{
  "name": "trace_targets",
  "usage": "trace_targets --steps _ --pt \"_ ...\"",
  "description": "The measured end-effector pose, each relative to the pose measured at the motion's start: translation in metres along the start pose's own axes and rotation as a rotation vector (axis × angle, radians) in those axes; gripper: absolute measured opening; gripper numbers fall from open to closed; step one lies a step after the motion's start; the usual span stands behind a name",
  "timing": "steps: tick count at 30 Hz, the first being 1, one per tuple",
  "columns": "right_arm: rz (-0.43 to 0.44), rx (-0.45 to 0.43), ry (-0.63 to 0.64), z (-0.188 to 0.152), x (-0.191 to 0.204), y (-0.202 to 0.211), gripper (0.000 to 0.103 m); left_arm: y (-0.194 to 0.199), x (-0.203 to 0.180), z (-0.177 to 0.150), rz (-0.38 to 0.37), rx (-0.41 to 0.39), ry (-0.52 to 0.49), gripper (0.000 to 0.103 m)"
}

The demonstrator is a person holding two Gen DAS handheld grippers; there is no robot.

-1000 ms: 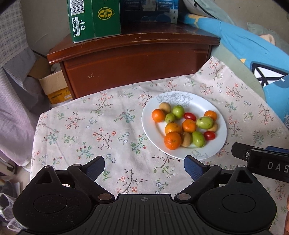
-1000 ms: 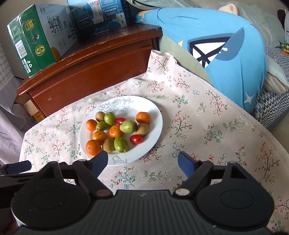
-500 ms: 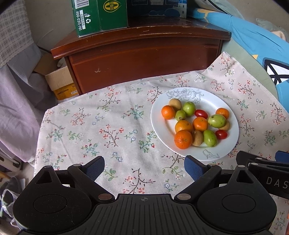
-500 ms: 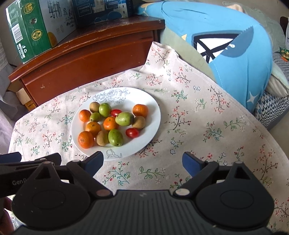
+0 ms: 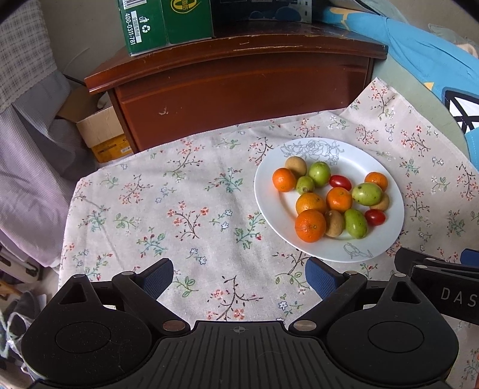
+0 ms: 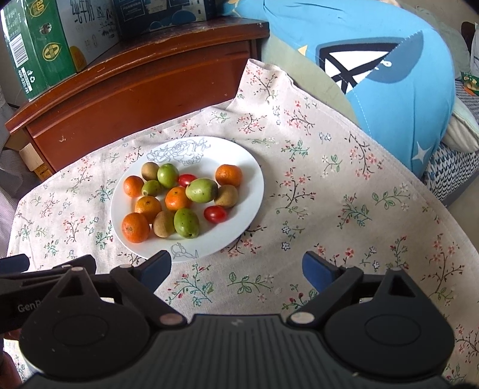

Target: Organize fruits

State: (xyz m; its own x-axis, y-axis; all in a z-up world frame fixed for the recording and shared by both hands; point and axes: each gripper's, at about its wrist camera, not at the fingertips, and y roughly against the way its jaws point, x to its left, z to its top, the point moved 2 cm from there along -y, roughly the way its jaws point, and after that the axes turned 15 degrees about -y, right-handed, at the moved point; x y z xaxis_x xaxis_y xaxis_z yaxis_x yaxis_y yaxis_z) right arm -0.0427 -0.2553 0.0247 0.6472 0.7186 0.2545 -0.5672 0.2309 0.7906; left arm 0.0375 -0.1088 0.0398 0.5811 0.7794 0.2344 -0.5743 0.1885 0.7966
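A white plate [image 5: 386,239] [image 6: 248,209] sits on a floral tablecloth and holds several small fruits: oranges [image 5: 310,225] [image 6: 135,227], green fruits [image 5: 355,223] [image 6: 201,190], brown kiwi-like fruits [image 5: 334,223] [image 6: 163,223] and red cherry tomatoes [image 5: 374,217] [image 6: 215,214]. My left gripper [image 5: 239,276] is open and empty, above the cloth to the near left of the plate. My right gripper [image 6: 237,269] is open and empty, above the cloth just in front of the plate's near rim. Each gripper's side shows in the other's view.
A brown wooden cabinet [image 5: 239,86] stands behind the table with a green carton [image 5: 164,24] [image 6: 39,45] and a dark box on top. A blue cushion [image 6: 389,77] lies at the right. A cardboard box [image 5: 101,131] sits on the floor at the left.
Both grippers have drifted left and slightly closer to the table, so the plate sits further right in the left wrist view and larger in the right wrist view. The jaws stay open.
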Motion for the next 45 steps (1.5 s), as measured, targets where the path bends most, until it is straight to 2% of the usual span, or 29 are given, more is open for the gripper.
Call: trace_targets --steps 29,35,42,45 --pt "-0.011 -0.008 0.035 -0.009 0.003 -0.004 0.094 0.002 -0.002 -0.006 0.041 0.009 -0.044 0.096" --pt "-0.003 0.001 0.091 -0.019 0.001 -0.001 0.095 0.010 -0.002 -0.024 0.011 0.010 -0.034 0.096" --pt "0.101 0.015 0.107 -0.040 -0.007 0.000 0.095 0.024 -0.001 -0.054 -0.016 0.023 -0.001 0.096" --pt "0.113 0.027 0.098 -0.051 -0.012 -0.008 0.095 0.032 0.000 -0.065 -0.020 0.022 0.005 0.096"
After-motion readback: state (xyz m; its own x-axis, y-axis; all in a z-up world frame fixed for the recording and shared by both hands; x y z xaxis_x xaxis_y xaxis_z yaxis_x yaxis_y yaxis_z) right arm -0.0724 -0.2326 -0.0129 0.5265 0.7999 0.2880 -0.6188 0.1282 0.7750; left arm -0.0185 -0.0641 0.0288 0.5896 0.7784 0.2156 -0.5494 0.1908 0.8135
